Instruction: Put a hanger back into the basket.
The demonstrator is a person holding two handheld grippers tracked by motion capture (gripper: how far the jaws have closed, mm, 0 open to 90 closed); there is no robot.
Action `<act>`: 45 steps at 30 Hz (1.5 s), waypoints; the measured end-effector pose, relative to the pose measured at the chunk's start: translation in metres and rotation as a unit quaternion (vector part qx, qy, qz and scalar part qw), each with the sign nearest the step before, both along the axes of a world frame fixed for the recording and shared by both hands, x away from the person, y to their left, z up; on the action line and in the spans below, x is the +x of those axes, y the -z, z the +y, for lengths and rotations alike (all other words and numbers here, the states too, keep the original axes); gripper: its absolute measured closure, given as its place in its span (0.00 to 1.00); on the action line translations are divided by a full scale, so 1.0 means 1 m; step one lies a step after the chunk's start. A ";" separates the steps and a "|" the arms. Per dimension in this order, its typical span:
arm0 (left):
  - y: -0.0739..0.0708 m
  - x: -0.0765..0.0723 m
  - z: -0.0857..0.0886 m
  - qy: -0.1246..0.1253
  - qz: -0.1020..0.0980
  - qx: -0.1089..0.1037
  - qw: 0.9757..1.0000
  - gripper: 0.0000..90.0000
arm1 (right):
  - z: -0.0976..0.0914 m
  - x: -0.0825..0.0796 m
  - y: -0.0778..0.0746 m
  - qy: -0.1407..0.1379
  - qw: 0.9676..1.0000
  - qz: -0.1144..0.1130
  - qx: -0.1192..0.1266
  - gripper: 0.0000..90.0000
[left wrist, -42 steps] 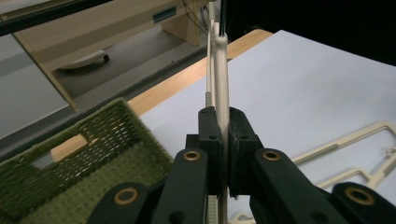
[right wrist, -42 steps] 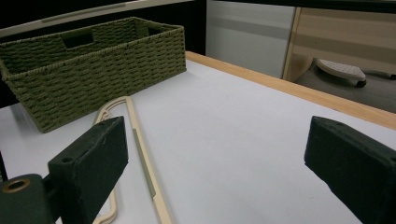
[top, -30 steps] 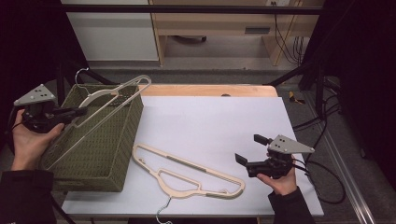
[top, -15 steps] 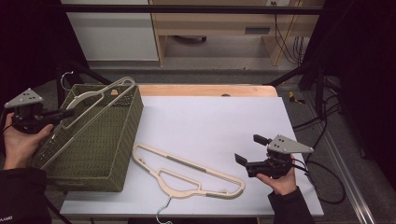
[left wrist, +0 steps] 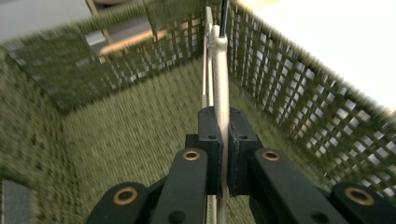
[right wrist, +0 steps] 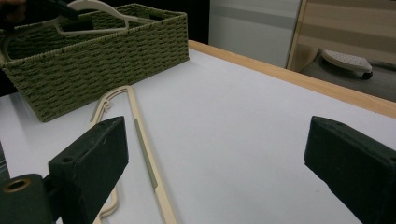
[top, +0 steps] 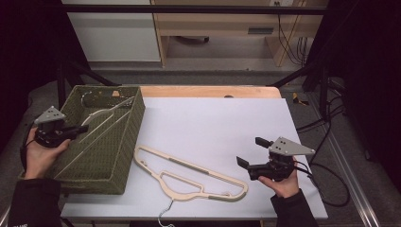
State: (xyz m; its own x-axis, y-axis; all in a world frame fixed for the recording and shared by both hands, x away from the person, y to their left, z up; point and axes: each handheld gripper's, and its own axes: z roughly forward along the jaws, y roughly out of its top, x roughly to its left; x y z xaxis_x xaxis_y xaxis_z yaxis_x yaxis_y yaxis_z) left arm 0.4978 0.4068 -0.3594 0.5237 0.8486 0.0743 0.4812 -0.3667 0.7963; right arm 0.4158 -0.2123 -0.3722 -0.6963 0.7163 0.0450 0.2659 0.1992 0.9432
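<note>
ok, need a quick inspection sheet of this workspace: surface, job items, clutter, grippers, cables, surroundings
Surface: white table top with a wooden far edge, mostly bare.
Job's things: one cream hanger tilted inside the green woven basket at the table's left; a second hanger flat on the table near the front edge.
Clutter: nothing seen.
Grippers: left gripper shut on the hanger in the basket; right gripper open, nothing between its jaws, above the table's right front.
Cables: one trails from the right gripper off the table's right side; more hang by the far shelf.
Surroundings: dark frame bars, white cabinet and wooden shelf behind the table.
</note>
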 end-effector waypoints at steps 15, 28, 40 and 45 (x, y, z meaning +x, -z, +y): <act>0.022 -0.007 -0.032 0.033 0.047 0.039 0.998 0.87 | 0.004 -0.001 0.004 -0.007 1.000 0.006 -0.007 0.08; 0.034 -0.008 -0.049 0.049 0.089 0.075 0.992 0.80 | 0.010 -0.001 0.008 -0.015 1.000 0.011 -0.012 0.08; 0.035 -0.008 -0.051 0.058 0.098 0.084 0.990 0.73 | 0.012 -0.001 0.009 -0.019 1.000 0.014 -0.010 0.08; 0.031 -0.011 -0.050 0.060 0.088 0.083 0.991 0.66 | 0.013 0.000 0.010 -0.021 1.000 0.015 -0.010 0.08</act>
